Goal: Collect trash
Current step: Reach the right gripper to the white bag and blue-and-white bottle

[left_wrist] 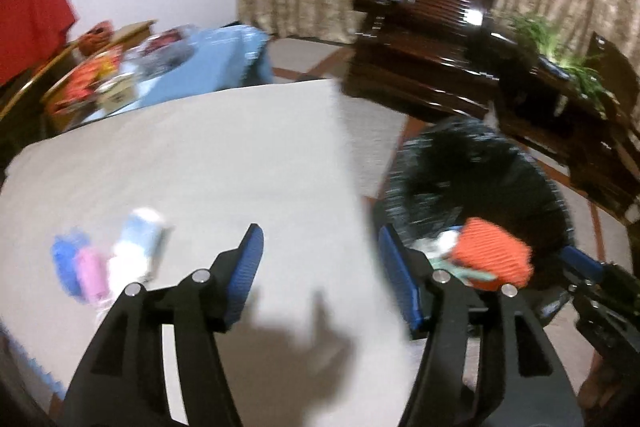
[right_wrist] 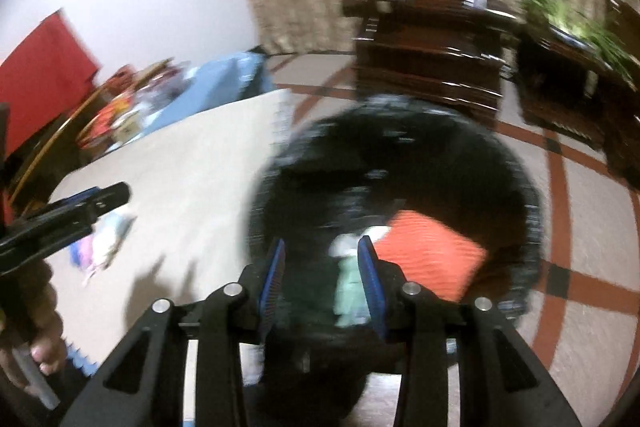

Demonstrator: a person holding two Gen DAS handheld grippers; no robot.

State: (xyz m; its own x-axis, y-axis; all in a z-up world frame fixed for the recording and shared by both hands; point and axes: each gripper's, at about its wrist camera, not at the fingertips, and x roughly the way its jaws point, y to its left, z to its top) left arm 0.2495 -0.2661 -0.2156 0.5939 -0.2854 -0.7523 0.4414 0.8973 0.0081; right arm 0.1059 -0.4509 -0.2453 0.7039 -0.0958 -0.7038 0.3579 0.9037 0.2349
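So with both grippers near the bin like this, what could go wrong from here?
1. The pale green scrap shows between the right gripper's parted fingers above the black bin; whether it has dropped free is unclear, so it might cling and get carried out.
2. The blue, pink and white trash lies left of the open left gripper on the table; a hurried reach could scatter it.
3. The grippers are close and might collide.

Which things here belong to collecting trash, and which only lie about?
For the job:
black bin
orange packet in the bin
blurred wrappers on the table

Lying about:
wooden armchair
potted plant
cluttered side table
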